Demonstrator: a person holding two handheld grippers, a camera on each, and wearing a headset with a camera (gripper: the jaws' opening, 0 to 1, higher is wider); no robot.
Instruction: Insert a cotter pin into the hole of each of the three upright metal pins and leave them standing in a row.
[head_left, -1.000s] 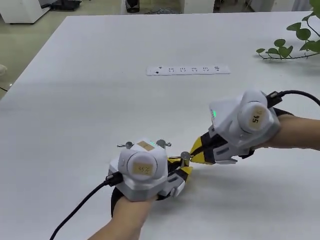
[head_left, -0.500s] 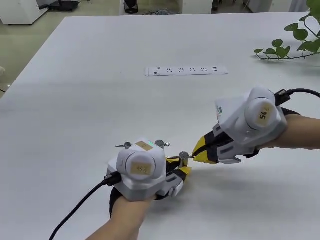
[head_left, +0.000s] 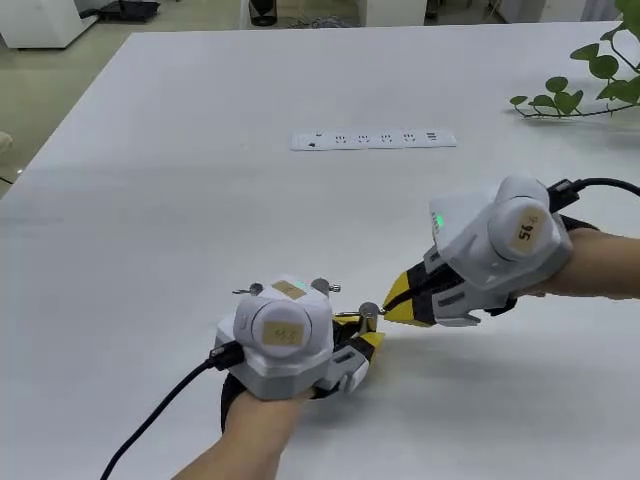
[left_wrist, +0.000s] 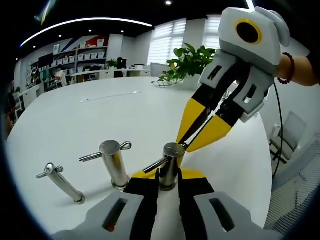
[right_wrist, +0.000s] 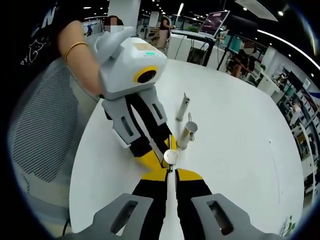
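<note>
– Near edge of the table (head_left: 150, 230), how's the room?
– Flat white top, wide open far and left. Power strip (head_left: 373, 140) and plant (head_left: 590, 85) are well off.
– Grippers?
– Left gripper (left_wrist: 169, 177) clamps the smooth steel metal pin (left_wrist: 170, 160) upright. Right gripper (right_wrist: 172, 172) pinches the cotter pin (left_wrist: 155, 164) at its head. Next pin (left_wrist: 114, 162) and end pin (left_wrist: 62, 181), both cottered, just left.

Three short silvery metal pins stand in a row near the table's (head_left: 120, 200) near edge. The left pin (left_wrist: 62, 182) carries the first cotter pin (left_wrist: 46, 171) through its head. The middle pin (left_wrist: 114, 165) carries the second cotter pin (left_wrist: 102, 154) (loop on one side). The right pin (left_wrist: 170, 167), clamped by the left gripper (left_wrist: 169, 176), has the third cotter pin (left_wrist: 154, 164) partly through.
</note>
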